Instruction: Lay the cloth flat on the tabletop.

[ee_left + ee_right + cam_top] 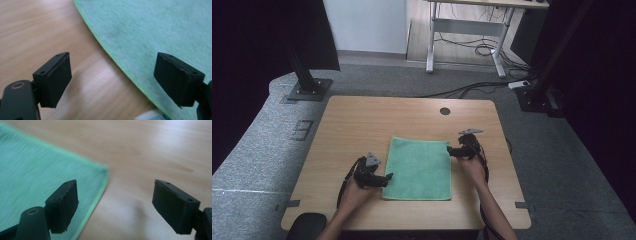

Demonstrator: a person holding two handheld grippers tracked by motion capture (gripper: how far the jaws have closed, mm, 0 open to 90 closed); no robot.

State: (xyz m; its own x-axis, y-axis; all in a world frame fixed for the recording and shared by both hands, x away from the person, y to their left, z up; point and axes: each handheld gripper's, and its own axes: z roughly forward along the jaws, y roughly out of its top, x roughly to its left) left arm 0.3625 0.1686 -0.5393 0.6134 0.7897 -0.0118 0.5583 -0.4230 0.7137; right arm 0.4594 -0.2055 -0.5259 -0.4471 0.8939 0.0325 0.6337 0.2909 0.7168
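A green towel [419, 167] lies flat in the middle of the wooden table [357, 125]. My left gripper [387, 178] hovers at the towel's near left edge, open, with nothing between its jaws. In the left gripper view the towel's [155, 32] edge runs between the two open black pads [58, 78]. My right gripper [451, 150] is at the towel's far right corner, open and holding nothing. In the right gripper view that corner of the towel [37, 170] lies under and between the wide-apart pads [65, 205].
A round cable hole [445, 111] sits near the table's far edge. A dark rounded object [309, 226] is at the near left corner. Beyond the table stand a black stand base [307, 90], a desk frame [467, 30] and floor cables [482, 87].
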